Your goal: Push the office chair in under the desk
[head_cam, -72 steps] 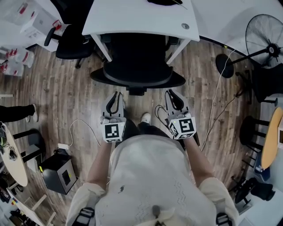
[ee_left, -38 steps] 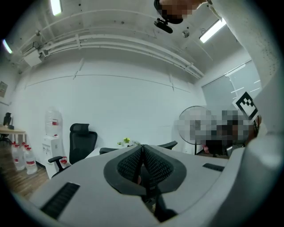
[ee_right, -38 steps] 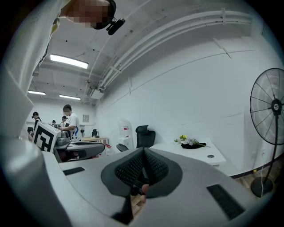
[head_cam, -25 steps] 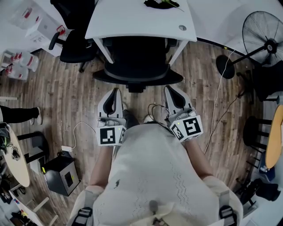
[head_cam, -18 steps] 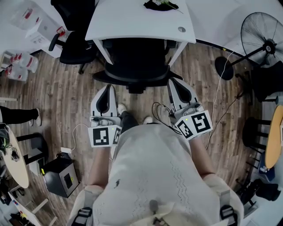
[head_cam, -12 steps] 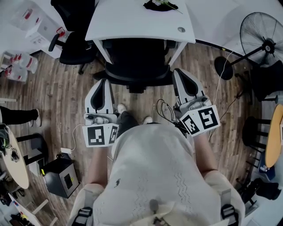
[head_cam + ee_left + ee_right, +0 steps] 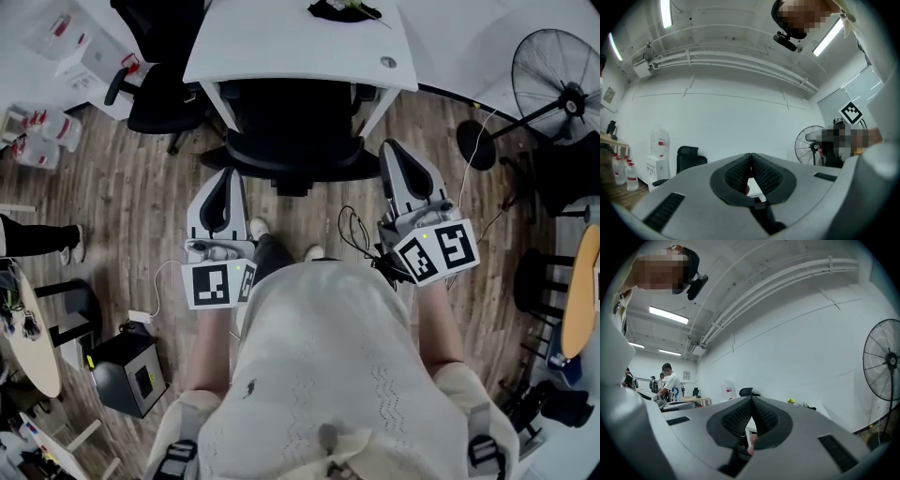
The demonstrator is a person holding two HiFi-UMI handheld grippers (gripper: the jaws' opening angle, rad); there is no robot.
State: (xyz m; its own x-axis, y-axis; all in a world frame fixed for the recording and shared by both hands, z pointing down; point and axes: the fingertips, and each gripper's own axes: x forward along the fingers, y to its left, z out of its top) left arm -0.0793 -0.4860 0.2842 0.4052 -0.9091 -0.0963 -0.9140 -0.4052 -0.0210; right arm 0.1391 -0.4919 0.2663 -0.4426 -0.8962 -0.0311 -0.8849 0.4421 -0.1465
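We hold 2 grippers out in front of our body, 1 in each hand. Our left gripper (image 7: 223,176) points forward, jaws pressed together with nothing between them. Our right gripper (image 7: 392,148) points forward too, a bit farther out, jaws also closed and empty. Our left forearm (image 7: 208,349) and right forearm (image 7: 436,323) reach forward beside our body.

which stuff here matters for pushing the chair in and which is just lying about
Job: office chair, desk, left gripper and right gripper, both shut and empty.
Lying about: standing fan, second black chair, black box.
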